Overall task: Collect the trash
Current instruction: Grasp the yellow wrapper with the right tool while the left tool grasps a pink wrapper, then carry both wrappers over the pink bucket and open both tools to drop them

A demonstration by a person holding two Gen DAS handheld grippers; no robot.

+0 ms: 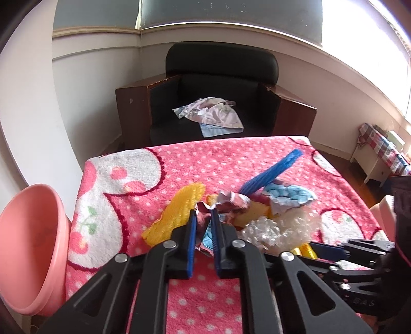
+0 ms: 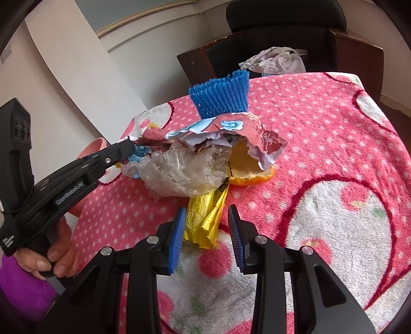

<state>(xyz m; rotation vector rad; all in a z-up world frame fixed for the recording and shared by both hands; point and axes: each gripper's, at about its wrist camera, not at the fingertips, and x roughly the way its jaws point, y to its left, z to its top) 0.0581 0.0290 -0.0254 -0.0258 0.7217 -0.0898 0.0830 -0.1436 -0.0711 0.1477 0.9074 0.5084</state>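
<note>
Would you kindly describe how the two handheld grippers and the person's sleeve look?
Both the left gripper and right gripper are black, with angular linkage arms, silver pivot bolts and ribbed blue pads on the fingers. The left one bears white lettering. The sleeve is purple.

Daylight glare from window (image 1: 364, 23) upper right; fisheye bending, dark corners; slight blur.

Raised lettering on left gripper (image 2: 128, 150) body, blurred; "BAS" fragment on right gripper (image 1: 328, 248) body.
</note>
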